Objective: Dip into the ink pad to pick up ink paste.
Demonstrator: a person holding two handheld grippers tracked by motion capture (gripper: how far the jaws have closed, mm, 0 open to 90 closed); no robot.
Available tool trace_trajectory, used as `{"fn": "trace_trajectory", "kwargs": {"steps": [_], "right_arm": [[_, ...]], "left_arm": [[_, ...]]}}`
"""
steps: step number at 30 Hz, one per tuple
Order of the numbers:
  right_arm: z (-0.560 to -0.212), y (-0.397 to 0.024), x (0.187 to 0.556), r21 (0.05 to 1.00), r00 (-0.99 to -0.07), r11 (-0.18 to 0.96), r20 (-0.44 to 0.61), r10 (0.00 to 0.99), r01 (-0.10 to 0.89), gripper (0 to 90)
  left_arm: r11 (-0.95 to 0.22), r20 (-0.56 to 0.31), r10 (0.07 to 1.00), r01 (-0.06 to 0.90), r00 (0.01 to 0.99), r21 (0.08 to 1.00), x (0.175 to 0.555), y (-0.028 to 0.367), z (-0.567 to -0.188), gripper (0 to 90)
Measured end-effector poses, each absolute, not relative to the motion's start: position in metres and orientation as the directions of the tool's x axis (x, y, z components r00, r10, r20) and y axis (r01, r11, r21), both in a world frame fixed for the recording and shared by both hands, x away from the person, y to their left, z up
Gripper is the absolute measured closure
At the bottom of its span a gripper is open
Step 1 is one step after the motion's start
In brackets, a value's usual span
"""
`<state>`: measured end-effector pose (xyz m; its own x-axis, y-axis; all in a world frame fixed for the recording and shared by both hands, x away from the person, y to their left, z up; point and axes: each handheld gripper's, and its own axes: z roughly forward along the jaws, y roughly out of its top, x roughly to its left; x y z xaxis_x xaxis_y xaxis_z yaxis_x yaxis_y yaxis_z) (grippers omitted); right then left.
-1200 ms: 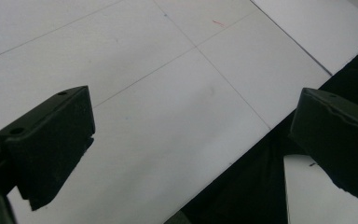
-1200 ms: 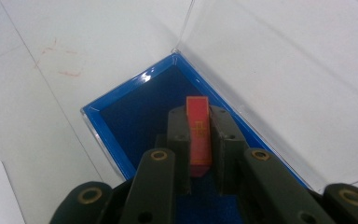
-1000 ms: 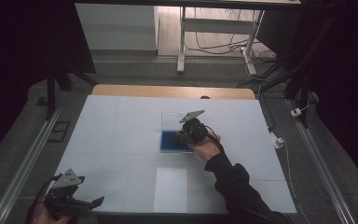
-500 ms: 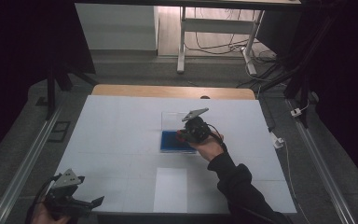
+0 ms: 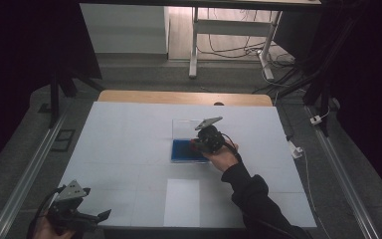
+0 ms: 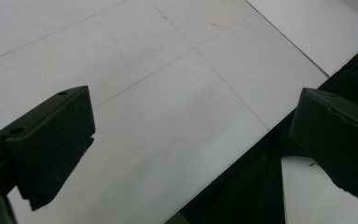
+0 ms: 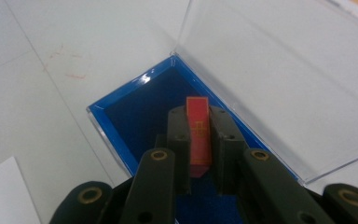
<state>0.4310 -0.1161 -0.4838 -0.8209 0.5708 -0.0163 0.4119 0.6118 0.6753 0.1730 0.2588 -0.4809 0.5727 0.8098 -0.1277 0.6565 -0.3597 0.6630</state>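
The right gripper [image 7: 199,140] is clenched on a small red block with yellow markings [image 7: 198,135], which stands on end between its two black jaws directly over the blue-lined tray of an open box [image 7: 135,109]. The box's clear lid [image 7: 279,79] lies folded back just beyond the jaw tips, flat on the white table [image 5: 129,144]. The left gripper [image 5: 82,215] hangs released over the table's near edge, well apart from the box, its jaws spread wide with nothing between them.
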Motion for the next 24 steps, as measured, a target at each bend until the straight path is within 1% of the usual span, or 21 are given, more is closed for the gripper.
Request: {"fn": "trace_trajectory", "kwargs": {"steps": [8, 15, 19, 20, 22, 24], "right_arm": [[-0.491, -0.120, 0.435, 0.672, -0.813, 0.603, -0.002, 0.582, 0.430, 80.4], [-0.492, -0.113, 0.428, 0.659, -0.814, 0.638, -0.069, 0.577, 0.397, 80.8], [-0.492, -0.104, 0.419, 0.630, -0.815, 0.697, -0.172, 0.554, 0.341, 80.8], [-0.492, -0.103, 0.419, 0.631, -0.816, 0.700, -0.178, 0.550, 0.334, 80.8], [-0.492, -0.105, 0.420, 0.637, -0.816, 0.690, -0.159, 0.555, 0.345, 80.9], [-0.493, -0.110, 0.425, 0.657, -0.813, 0.652, -0.100, 0.573, 0.378, 80.9]], "left_arm": [[-0.359, -0.128, 0.810, 0.657, 0.572, 0.663, 0.173, 0.259, -0.481, 0.4], [-0.359, -0.128, 0.813, 0.662, 0.568, 0.658, 0.173, 0.259, -0.481, 0.4], [-0.362, -0.126, 0.813, 0.664, 0.568, 0.655, 0.174, 0.258, -0.481, 0.4], [-0.362, -0.126, 0.813, 0.664, 0.568, 0.655, 0.174, 0.258, -0.481, 0.4], [-0.364, -0.124, 0.813, 0.664, 0.568, 0.654, 0.174, 0.258, -0.481, 0.5], [-0.365, -0.124, 0.813, 0.664, 0.569, 0.653, 0.174, 0.258, -0.481, 0.5]]}}
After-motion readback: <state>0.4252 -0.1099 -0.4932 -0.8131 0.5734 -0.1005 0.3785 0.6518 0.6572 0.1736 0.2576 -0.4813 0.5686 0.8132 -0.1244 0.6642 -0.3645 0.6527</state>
